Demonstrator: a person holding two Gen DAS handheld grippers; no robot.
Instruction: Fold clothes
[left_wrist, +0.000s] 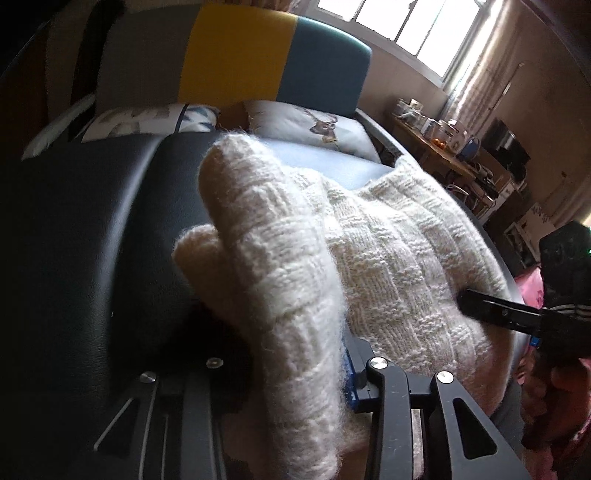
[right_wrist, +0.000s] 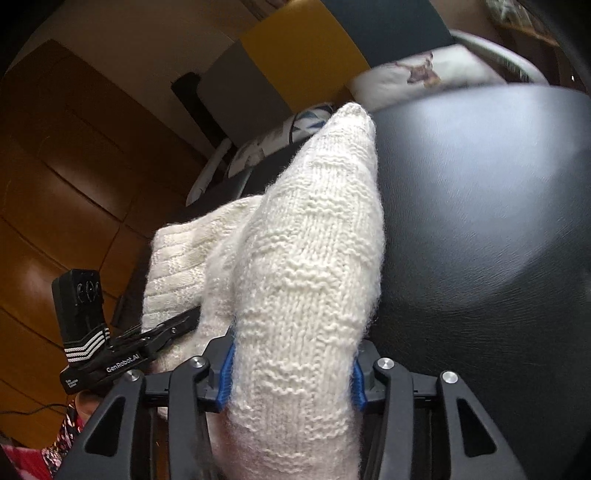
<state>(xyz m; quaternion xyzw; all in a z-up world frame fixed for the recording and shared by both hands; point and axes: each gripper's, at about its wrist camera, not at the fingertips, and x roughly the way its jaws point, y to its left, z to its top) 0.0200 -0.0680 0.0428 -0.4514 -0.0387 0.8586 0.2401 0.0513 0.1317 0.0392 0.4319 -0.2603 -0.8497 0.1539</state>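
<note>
Left wrist view: my left gripper is clamped on a thick fold of the cream knitted sweater; the wool bulges up between the jaws and hides the near finger, so only the blue pad on the far side shows, pressed into the knit; the sweater lies bunched across the black padded surface, one rounded fold rising straight ahead of me; off to the right my right gripper pokes its dark tip into the edge of the same sweater; beyond, two patterned pillows sit against the grey, yellow and teal headboard, and a cluttered wooden table stands under the window.

Right wrist view: my right gripper is closed on another roll of the cream knitted sweater; both blue pads squeeze the wool, which stands up tall between them; the black padded surface curves away on the right; at the left my left gripper bites the sweater's lower layer; wooden cabinet doors fill the background.
</note>
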